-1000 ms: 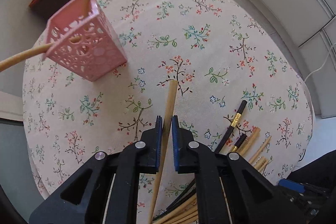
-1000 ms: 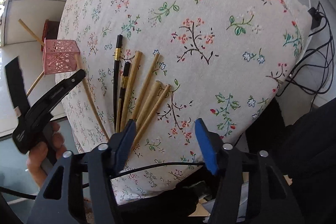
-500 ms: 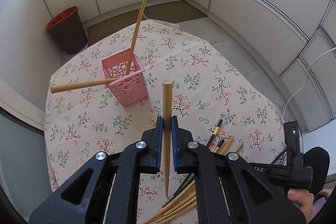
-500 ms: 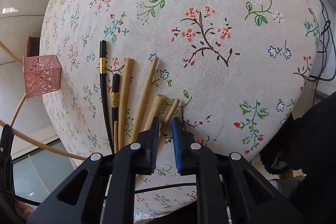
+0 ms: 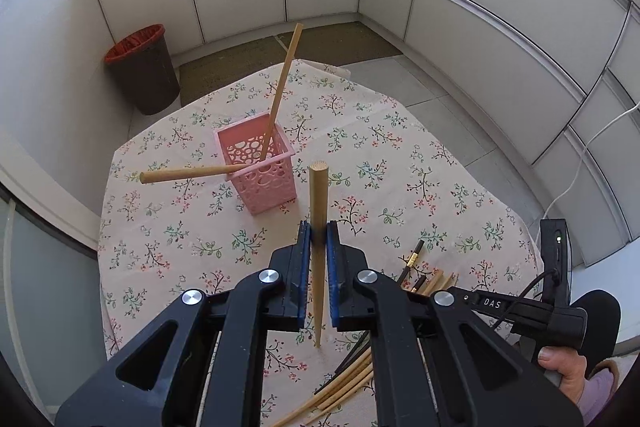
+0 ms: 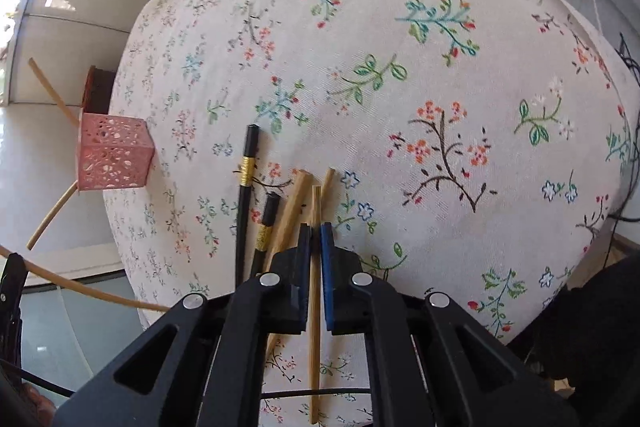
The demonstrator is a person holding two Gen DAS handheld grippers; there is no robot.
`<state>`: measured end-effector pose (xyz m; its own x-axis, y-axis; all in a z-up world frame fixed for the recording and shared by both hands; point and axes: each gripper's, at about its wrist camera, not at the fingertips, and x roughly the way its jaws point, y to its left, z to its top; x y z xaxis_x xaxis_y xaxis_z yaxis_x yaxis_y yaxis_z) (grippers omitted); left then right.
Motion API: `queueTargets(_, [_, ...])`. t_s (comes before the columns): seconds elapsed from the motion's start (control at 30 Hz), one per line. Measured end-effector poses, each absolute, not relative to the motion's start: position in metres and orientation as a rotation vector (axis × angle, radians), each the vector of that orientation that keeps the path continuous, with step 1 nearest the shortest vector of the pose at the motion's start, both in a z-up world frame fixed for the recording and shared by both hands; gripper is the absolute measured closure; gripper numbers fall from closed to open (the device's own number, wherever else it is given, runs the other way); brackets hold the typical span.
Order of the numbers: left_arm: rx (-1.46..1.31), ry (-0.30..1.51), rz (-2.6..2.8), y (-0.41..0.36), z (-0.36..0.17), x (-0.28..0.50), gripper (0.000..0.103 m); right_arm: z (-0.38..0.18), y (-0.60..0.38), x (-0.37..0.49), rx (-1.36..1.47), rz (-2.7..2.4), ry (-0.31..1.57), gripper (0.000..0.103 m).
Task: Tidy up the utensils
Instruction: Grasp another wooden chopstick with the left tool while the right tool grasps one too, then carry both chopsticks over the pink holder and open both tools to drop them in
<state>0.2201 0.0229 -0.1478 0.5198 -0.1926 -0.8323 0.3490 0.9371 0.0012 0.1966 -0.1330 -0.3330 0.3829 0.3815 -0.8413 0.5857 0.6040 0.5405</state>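
Observation:
My left gripper (image 5: pixel 318 239) is shut on a wooden chopstick (image 5: pixel 319 195) held upright above the table, its round end pointing up. Beyond it stands a pink perforated holder (image 5: pixel 260 167) (image 6: pixel 114 153) with two wooden chopsticks (image 5: pixel 280 95) leaning out of it. My right gripper (image 6: pixel 315 229) is shut on another wooden chopstick (image 6: pixel 315 203) at the pile near the table's front edge. Beside it lie two black chopsticks with gold bands (image 6: pixel 246 167) and more wooden ones (image 6: pixel 294 203). The same pile (image 5: pixel 424 275) shows at lower right in the left wrist view.
A round table with a floral cloth (image 5: pixel 400 155) (image 6: pixel 400 67) carries everything. A dark bin with a red liner (image 5: pixel 142 67) stands on the floor behind it, by white cabinets. A hand (image 5: pixel 568 375) holds the right gripper's handle. Cables hang at the table's right side (image 6: pixel 628 187).
The left gripper has risen with its chopstick, so the holder now sits farther below. The right gripper has shut on a wooden chopstick in the pile.

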Motion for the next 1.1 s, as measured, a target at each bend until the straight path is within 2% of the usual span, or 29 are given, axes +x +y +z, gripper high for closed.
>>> queueTargets(0.53, [0.066, 0.805, -0.308, 0.033, -0.091, 0.196, 0.096, -0.173, -0.133, 0.175, 0.571, 0.073, 0.781, 0.098])
queueTargets(1.1, [-0.026, 0.690, -0.224, 0.049, -0.029, 0.222, 0.096, -0.048, -0.147, 0.216, 0.513, 0.142, 0.526, 0.098])
